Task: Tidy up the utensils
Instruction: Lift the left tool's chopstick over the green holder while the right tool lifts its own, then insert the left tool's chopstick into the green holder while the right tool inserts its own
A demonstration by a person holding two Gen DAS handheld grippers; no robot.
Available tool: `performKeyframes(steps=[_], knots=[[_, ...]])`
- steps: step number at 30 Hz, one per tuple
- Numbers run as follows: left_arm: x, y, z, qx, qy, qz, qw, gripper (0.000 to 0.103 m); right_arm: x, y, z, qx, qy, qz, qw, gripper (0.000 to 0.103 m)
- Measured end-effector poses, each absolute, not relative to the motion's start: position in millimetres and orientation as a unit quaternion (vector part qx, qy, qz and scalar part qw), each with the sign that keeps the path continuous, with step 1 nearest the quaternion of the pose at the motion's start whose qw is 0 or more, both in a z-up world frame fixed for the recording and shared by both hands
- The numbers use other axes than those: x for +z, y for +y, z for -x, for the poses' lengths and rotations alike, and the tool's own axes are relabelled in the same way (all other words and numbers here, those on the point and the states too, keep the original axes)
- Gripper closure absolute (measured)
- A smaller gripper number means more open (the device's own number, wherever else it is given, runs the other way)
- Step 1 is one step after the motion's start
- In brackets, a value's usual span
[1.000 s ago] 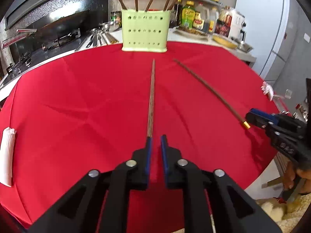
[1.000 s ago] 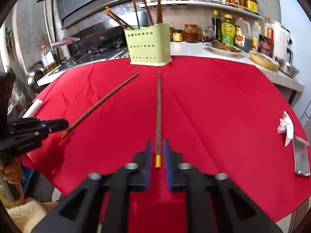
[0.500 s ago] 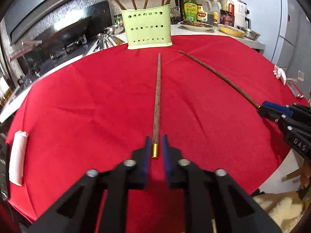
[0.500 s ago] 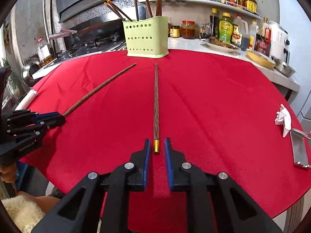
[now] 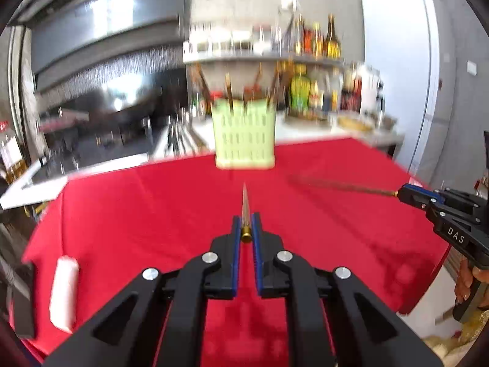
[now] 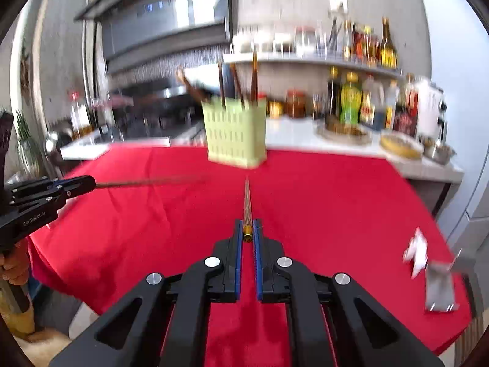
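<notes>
My left gripper (image 5: 246, 224) is shut on the gold-capped end of a brown chopstick (image 5: 244, 202), which points off the red cloth toward the pale green holder (image 5: 244, 140). My right gripper (image 6: 248, 227) is closing its jaws, and its pads press on the gold-capped end of a second chopstick (image 6: 247, 200), also lifted and aimed at the green holder (image 6: 235, 140). Several chopsticks stand in that holder. Each wrist view shows the other gripper from the side with its chopstick: the right gripper (image 5: 401, 194) and the left gripper (image 6: 89, 182).
A red tablecloth (image 5: 152, 214) covers the round table. A white rolled cloth (image 5: 62, 293) lies near its left edge; crumpled white paper (image 6: 415, 252) and a metal piece (image 6: 440, 289) lie at its right edge. Behind are a counter with bottles (image 6: 351, 104) and a stove (image 5: 116, 116).
Both grippers closed on the gold-capped ends and rose, lifting the two chopsticks off the cloth. Both views now look higher, toward the holder and shelf.
</notes>
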State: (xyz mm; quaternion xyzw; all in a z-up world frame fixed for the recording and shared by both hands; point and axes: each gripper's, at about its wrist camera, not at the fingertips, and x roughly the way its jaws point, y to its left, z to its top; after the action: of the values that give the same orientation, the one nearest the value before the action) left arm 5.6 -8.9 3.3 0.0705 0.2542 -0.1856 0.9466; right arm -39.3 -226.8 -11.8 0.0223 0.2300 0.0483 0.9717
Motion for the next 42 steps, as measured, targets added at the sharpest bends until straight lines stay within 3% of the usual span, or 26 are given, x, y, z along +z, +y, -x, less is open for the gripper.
performKeyframes(steps=[7,16,42], knots=[[74.2,-4.0,-15.5,-0.187,0.176,-0.06,0.965,0.096,62.6,-228.5,29.1,0.06,0.158,-0.019,0.985,0.096],[91.2,2.8,-51.2,-0.182,0.185,-0.04,0.965,0.096,93.7,-224.5,-20.7,0.064,0.173,0.003,0.983,0.096],[37.6,-11.6,-94.2,-0.178,0.249,-0.063,0.95,0.096,32.2,-218.6,-65.4,0.052,0.229,0.017,0.972,0.096]])
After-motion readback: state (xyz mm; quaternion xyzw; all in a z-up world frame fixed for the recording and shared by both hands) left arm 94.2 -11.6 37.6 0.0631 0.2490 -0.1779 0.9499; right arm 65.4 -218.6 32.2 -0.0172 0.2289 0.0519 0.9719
